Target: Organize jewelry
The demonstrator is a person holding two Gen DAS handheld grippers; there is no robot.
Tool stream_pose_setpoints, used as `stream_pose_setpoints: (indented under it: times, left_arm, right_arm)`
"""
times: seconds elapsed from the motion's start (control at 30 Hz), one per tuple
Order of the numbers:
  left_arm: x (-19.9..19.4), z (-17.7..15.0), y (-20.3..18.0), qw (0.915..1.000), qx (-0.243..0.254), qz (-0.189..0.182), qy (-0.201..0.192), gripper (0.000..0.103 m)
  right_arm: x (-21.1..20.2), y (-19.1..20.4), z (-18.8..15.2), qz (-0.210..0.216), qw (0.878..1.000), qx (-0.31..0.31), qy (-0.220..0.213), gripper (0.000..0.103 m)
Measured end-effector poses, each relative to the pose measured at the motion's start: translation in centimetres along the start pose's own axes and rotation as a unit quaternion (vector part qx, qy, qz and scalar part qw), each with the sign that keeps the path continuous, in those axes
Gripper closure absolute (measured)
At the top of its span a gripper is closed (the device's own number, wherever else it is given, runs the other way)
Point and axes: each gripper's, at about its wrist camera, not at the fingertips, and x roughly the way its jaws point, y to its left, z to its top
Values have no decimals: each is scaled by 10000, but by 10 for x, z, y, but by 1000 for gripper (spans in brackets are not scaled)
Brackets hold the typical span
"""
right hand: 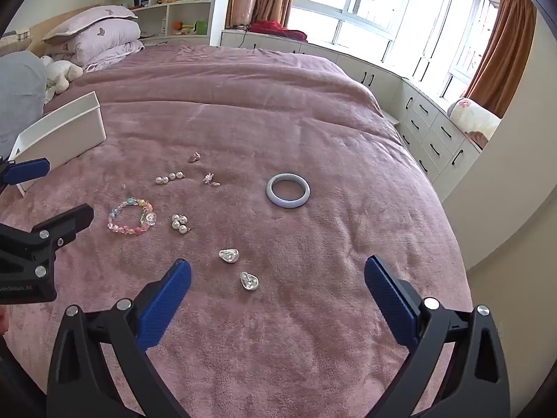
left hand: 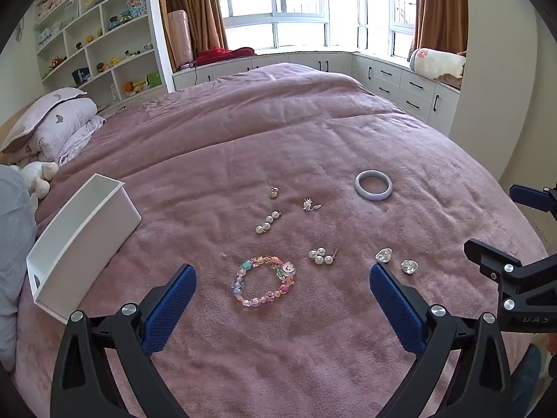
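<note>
White box (left hand: 87,240) on pink blanket (left hand: 278,139), inside hidden, both tongs apart, gripping nothing

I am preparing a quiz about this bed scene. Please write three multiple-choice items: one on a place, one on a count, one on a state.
1. Where does the white box stand relative to the jewelry?
A. on the left claw's side
B. on the right claw's side
C. in the middle of it

2. How many bracelets lie on the pink blanket?
A. one
B. two
C. four

3. What is the state of both claws?
A. both shut on earrings
B. both open and empty
C. one holds the bangle

Answers:
1 A: the box sits left of all pieces, beside the left claw.
2 B: only the beaded bracelet and the pale bangle.
3 B: the blue fingers of the left claw and the right claw stand wide apart, with nothing held between them.
</note>
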Motion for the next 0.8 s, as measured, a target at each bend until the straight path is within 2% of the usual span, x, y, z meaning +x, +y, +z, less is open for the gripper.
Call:
stream_pose_setpoints:
  times: [0.8]
  left_arm:
    - [-3, 4, -2, 9999, 81, 84, -67, 2]
  right_arm:
    - [-1, -5, 1, 49, 10000, 80, -7, 5]
